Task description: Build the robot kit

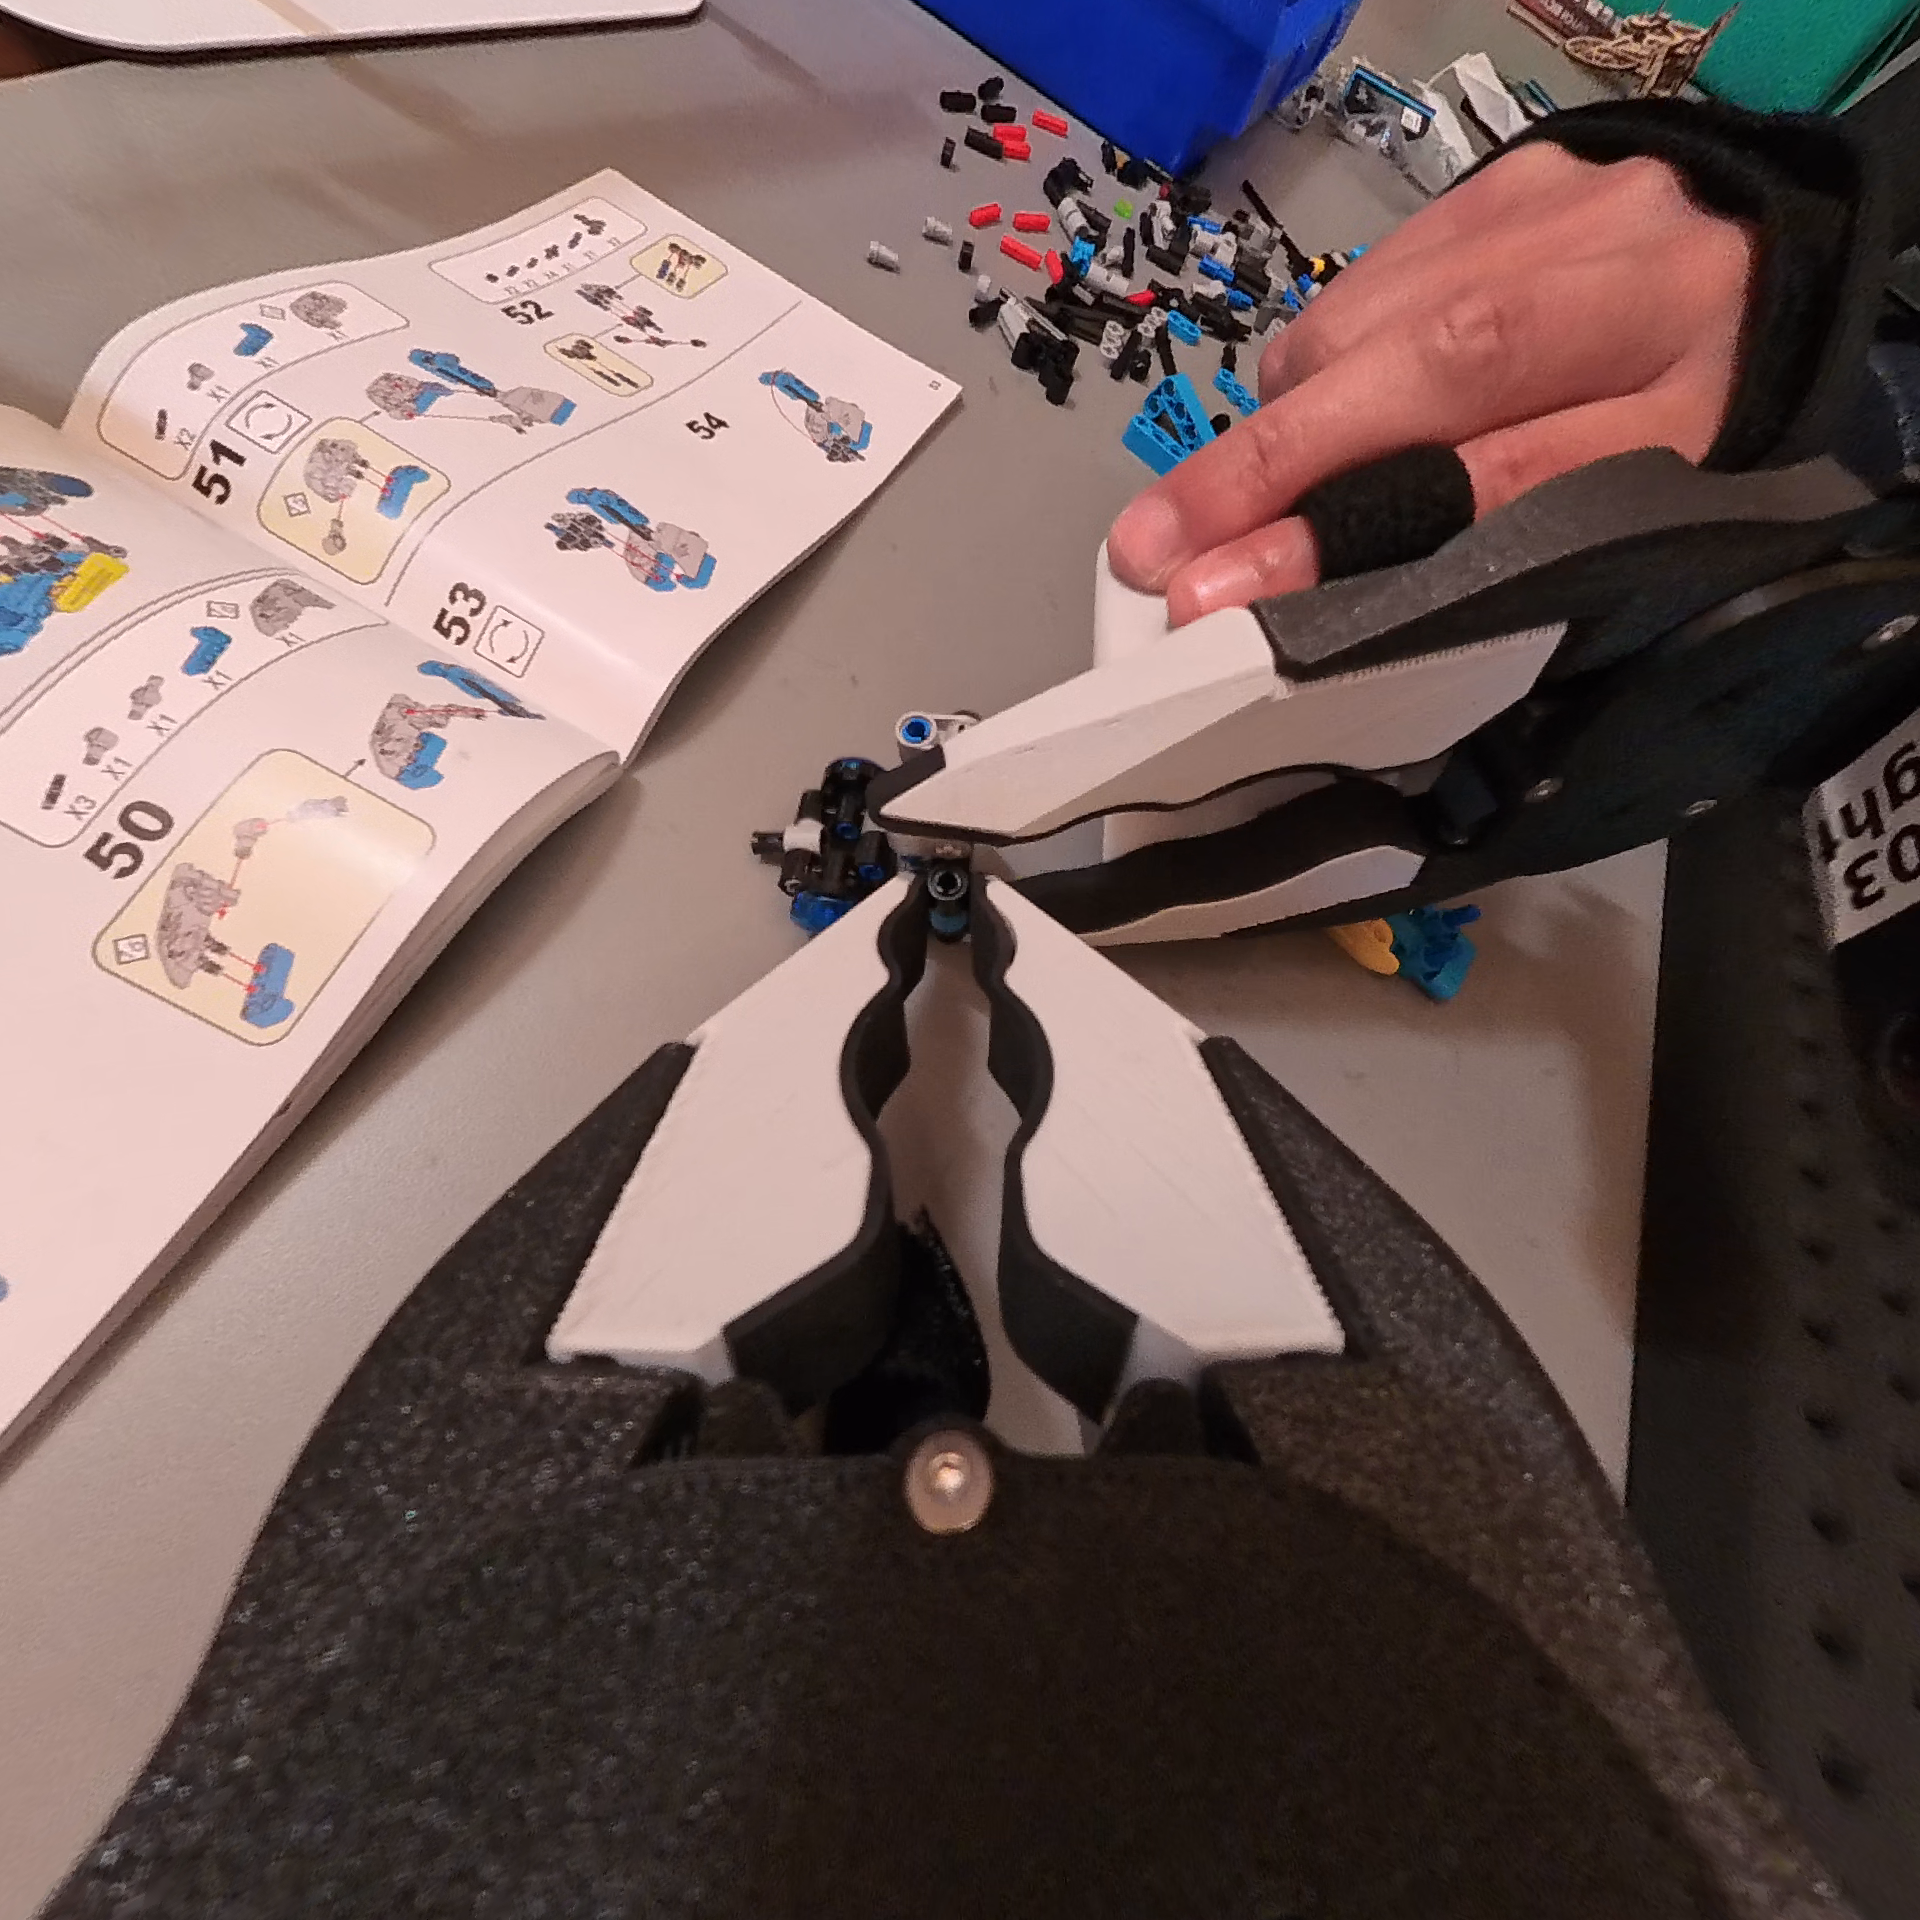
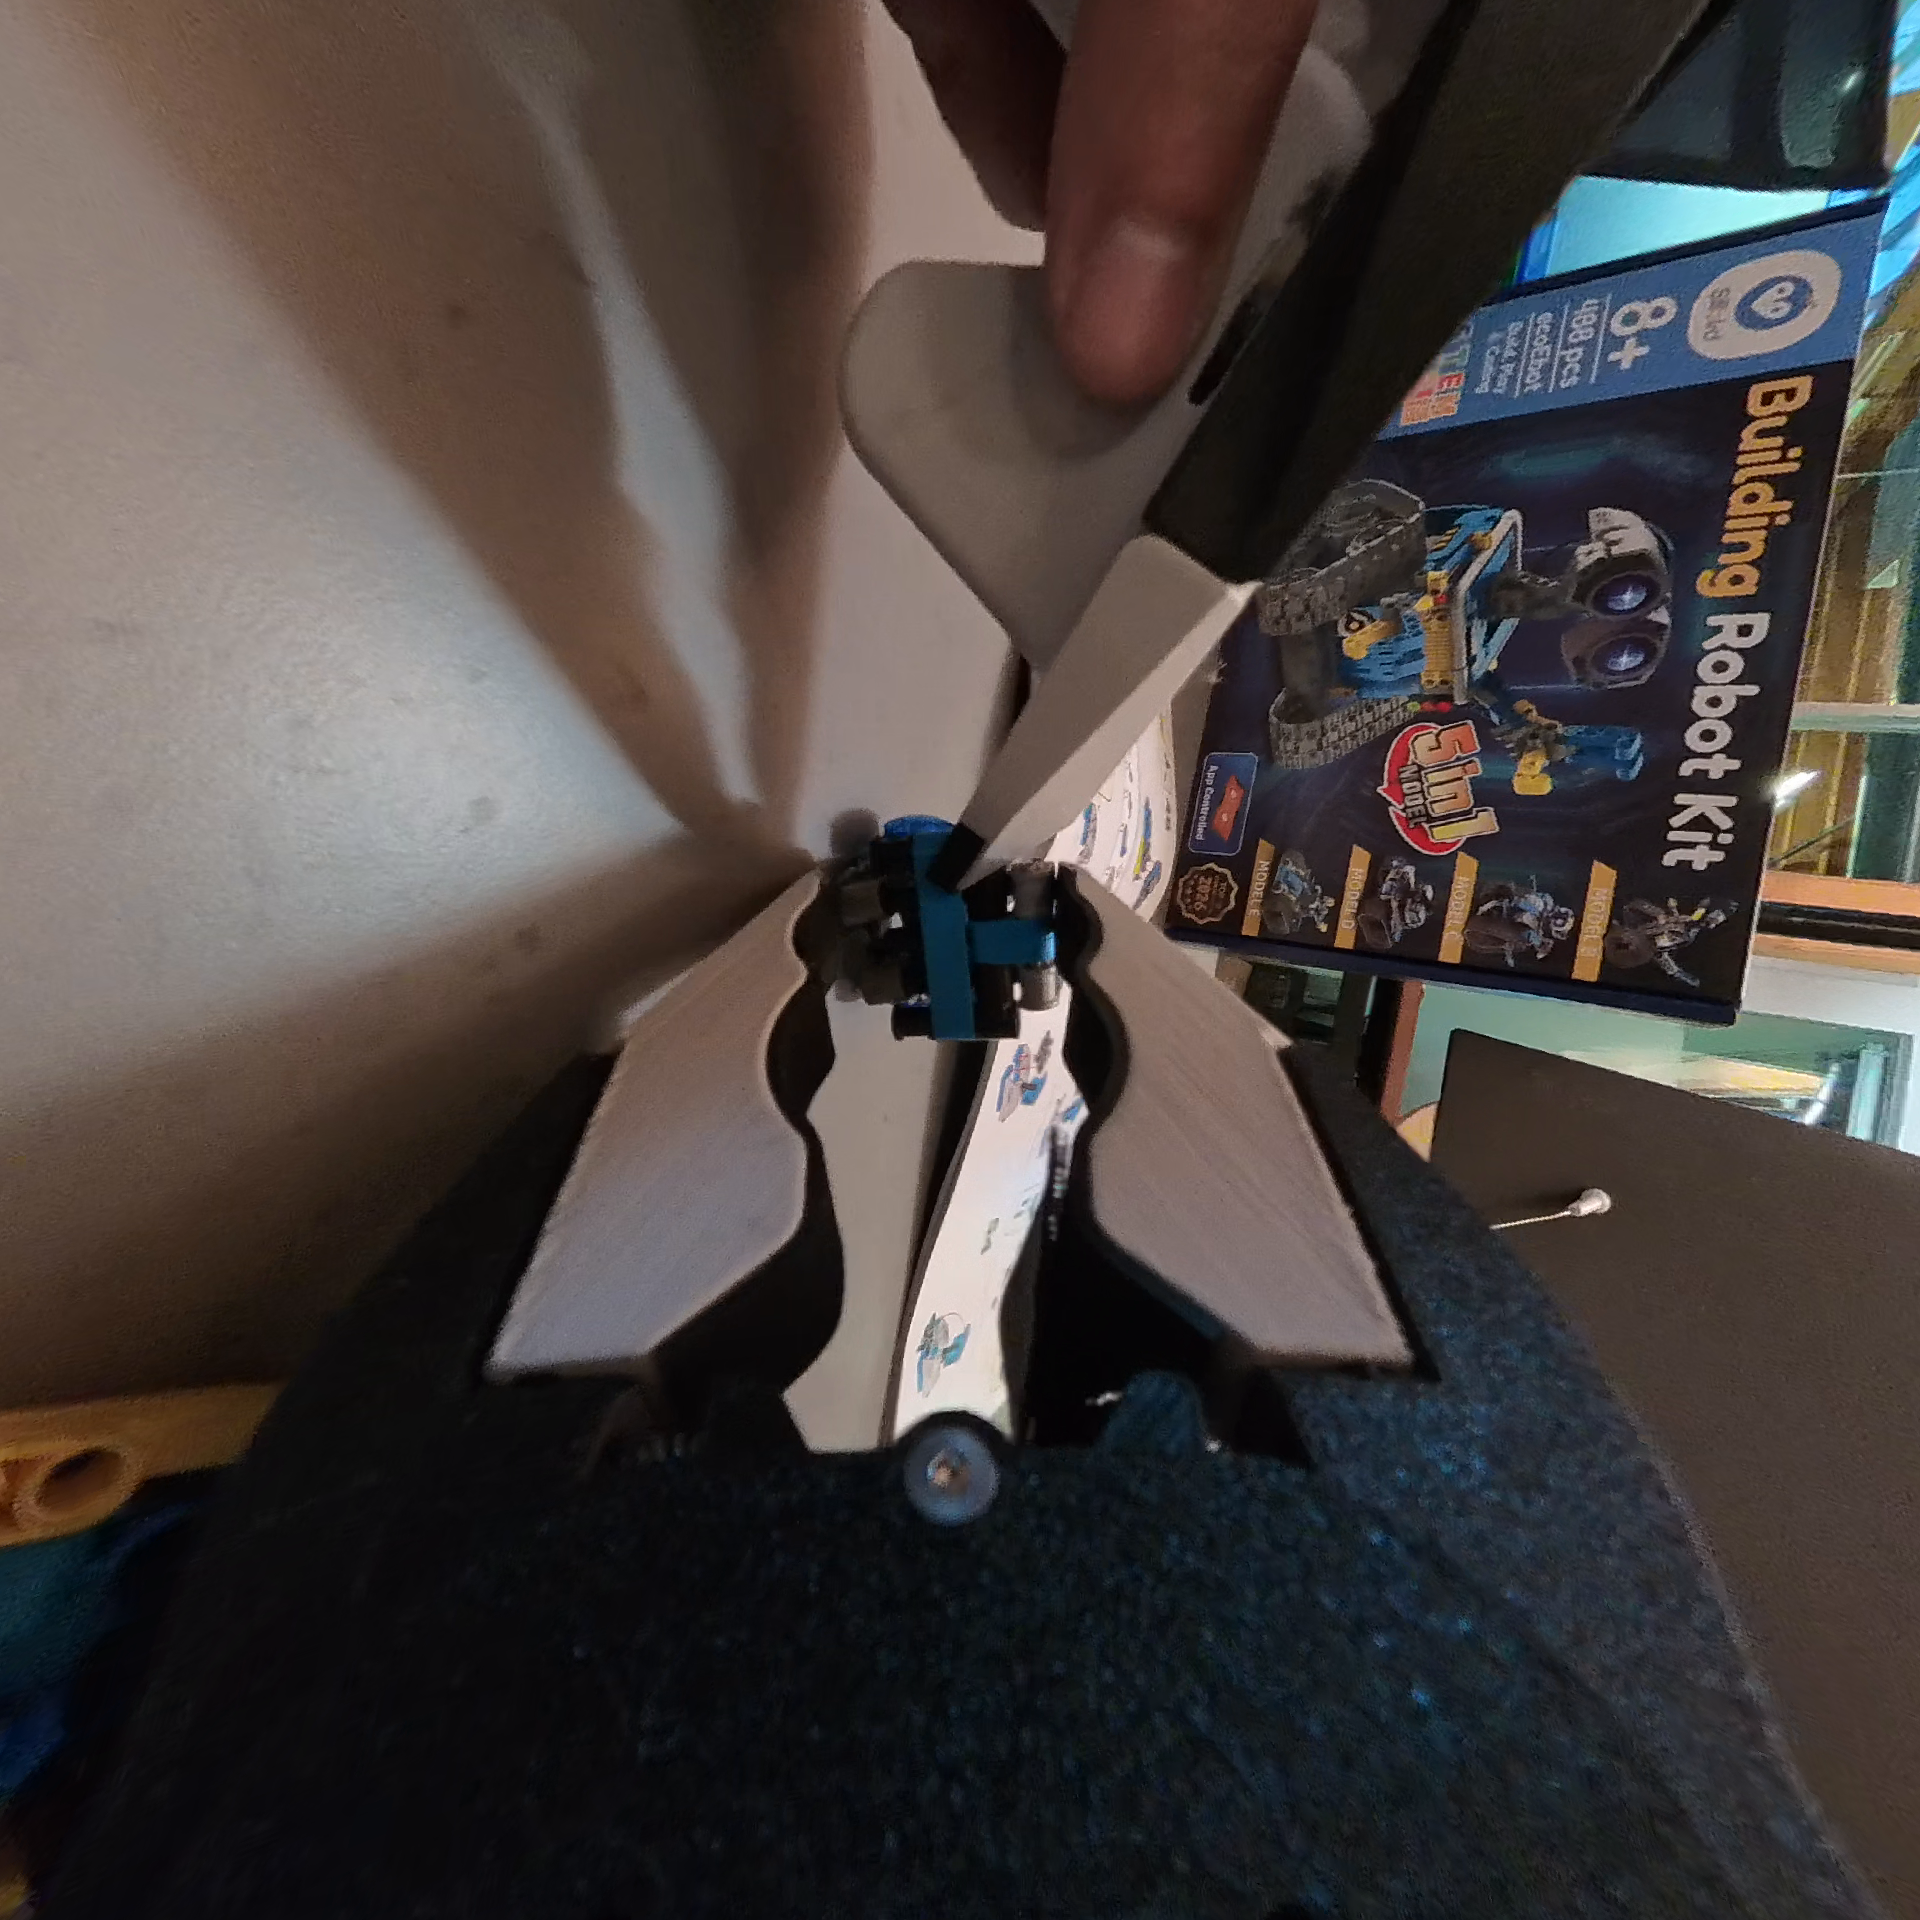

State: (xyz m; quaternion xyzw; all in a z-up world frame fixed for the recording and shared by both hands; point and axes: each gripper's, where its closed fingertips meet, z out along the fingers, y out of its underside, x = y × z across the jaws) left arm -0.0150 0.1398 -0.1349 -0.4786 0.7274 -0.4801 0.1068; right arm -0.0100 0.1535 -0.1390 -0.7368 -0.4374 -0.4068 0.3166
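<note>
My left gripper [image 1: 948, 902] is shut on a small black pin with a blue collar [image 1: 948, 891], held at its fingertips. The pin's end meets a small blue, black and grey brick assembly [image 1: 836, 844]. My right gripper [image 1: 935, 854] comes in from the right with a person's hand [image 1: 1455, 343] on it, and is shut on that assembly just above the grey table [image 1: 727, 156]. In the right wrist view the assembly [image 2: 951, 935] sits between my right gripper's [image 2: 940, 904] fingers, and the left gripper's tip [image 2: 954, 871] touches its top.
An open instruction booklet [image 1: 416, 520] lies on the left. A pile of loose black, red, grey and blue pieces [image 1: 1122, 270] lies beyond, by a blue bin [image 1: 1143, 62]. A yellow and blue part [image 1: 1403, 945] lies under the right gripper. The kit's box [image 2: 1558, 623] stands at the right. My left and right fingertips are right by each other.
</note>
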